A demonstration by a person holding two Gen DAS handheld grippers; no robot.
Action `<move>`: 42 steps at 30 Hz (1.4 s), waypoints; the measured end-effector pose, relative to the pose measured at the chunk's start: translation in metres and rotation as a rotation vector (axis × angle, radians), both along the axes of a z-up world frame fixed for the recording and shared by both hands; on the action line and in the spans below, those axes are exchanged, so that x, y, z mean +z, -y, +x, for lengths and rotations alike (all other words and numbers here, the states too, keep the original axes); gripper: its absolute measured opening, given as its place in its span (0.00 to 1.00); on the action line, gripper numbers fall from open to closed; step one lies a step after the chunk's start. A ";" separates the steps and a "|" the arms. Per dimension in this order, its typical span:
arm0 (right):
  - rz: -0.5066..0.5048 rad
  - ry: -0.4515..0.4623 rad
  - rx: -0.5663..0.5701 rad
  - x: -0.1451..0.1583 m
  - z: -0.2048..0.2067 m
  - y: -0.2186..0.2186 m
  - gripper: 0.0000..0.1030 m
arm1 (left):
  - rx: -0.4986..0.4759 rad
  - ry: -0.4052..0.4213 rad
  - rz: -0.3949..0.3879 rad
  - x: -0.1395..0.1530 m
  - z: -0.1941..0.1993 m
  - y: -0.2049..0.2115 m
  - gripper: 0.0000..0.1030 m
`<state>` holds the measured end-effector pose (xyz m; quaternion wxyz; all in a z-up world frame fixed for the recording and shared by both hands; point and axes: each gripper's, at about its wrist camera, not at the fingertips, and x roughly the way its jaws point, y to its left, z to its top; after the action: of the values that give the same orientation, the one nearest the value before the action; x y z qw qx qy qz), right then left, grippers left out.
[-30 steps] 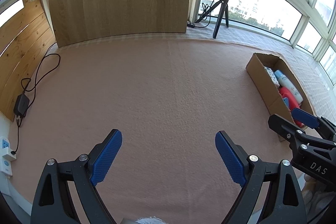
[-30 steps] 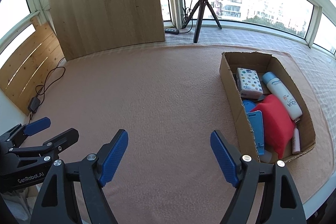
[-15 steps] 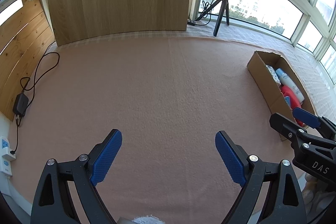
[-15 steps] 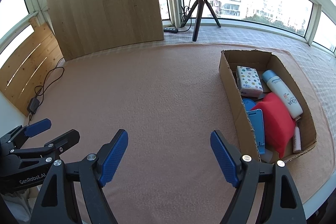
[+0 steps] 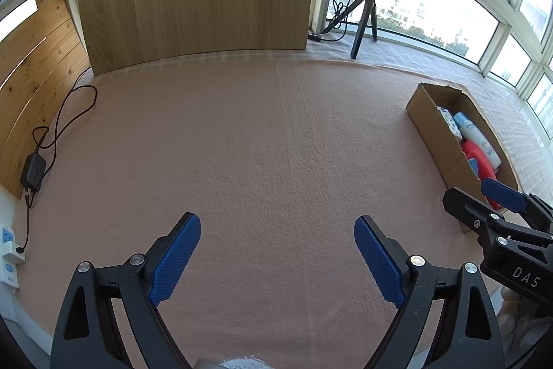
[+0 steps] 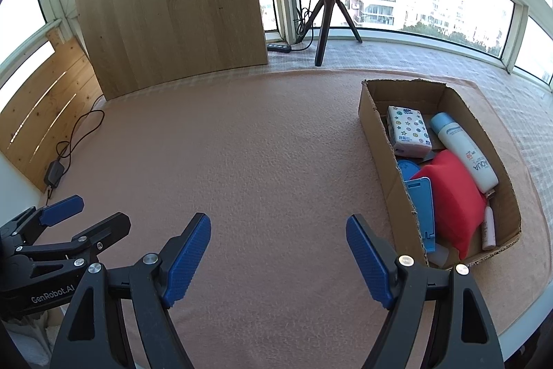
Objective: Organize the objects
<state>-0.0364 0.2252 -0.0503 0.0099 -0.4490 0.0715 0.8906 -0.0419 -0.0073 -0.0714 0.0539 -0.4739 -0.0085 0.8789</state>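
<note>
Both your left gripper [image 5: 277, 260] and right gripper [image 6: 278, 260] hang spread wide and empty over the bare mat [image 6: 262, 154]. The objects all seem packed in the box [image 6: 376, 140] at the mat's right edge: tissue pack [image 6: 408, 130], bottle [image 6: 465, 151], red pouch [image 6: 452, 199]. Reach in carelessly and you could snag the box wall and drag it off the mat.

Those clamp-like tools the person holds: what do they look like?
The left gripper and the right gripper are alike: black angular frames with silver screws and ribbed blue finger pads. White lettering marks them: "GenRobot.AI" on the left, "DAS" on the right.
</note>
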 end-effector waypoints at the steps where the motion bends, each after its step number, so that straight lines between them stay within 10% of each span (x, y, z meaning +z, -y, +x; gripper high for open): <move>1: -0.001 0.001 -0.001 0.000 0.000 0.000 0.75 | 0.000 0.000 0.000 0.000 0.000 0.000 0.90; 42: 0.001 0.007 -0.005 -0.003 -0.001 -0.006 0.75 | 0.001 0.012 0.003 -0.004 -0.005 -0.001 0.90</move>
<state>-0.0377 0.2311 -0.0537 0.0127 -0.4519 0.0724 0.8890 -0.0465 -0.0061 -0.0755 0.0540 -0.4789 -0.0105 0.8762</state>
